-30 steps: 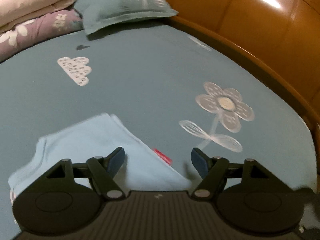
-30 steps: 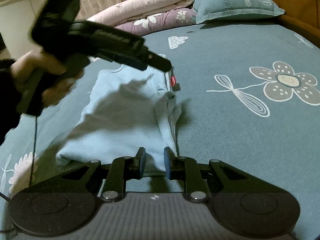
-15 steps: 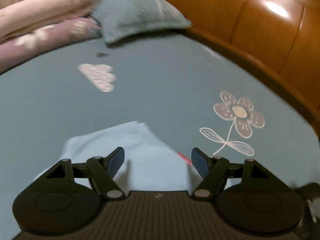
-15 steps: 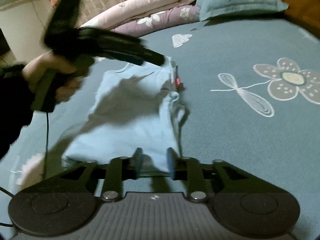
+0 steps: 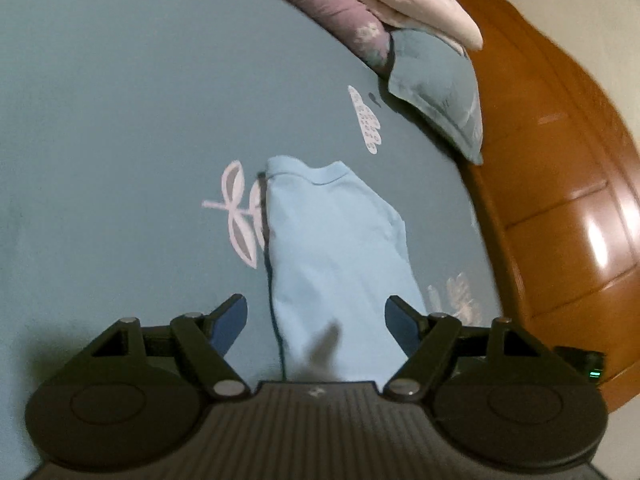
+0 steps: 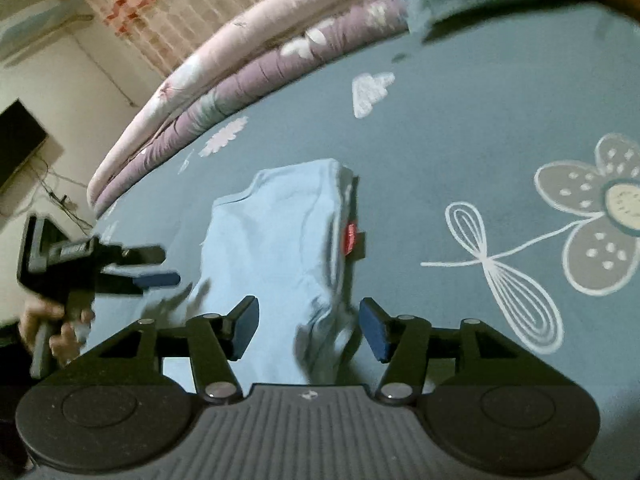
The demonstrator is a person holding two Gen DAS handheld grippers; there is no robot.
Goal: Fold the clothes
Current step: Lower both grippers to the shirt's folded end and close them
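Observation:
A light blue garment (image 5: 336, 248) lies folded into a long narrow shape on the teal bed sheet (image 5: 120, 120). In the right wrist view the garment (image 6: 272, 248) shows a red tag (image 6: 351, 236) on its right edge. My left gripper (image 5: 316, 326) is open and empty, just above the garment's near end. My right gripper (image 6: 308, 328) is open and empty, over the garment's near right corner. The left gripper (image 6: 154, 268) also shows in the right wrist view, left of the garment, held by a hand.
Rolled pink and purple quilts (image 6: 224, 92) and a teal pillow (image 5: 436, 92) lie at the head of the bed. A wooden headboard (image 5: 560, 208) runs along the right. White flower prints (image 6: 592, 216) mark the sheet.
My right gripper has opened and let go of the garment. My left gripper has swung from the garment's far right side round to its near end. The garment now lies flat.

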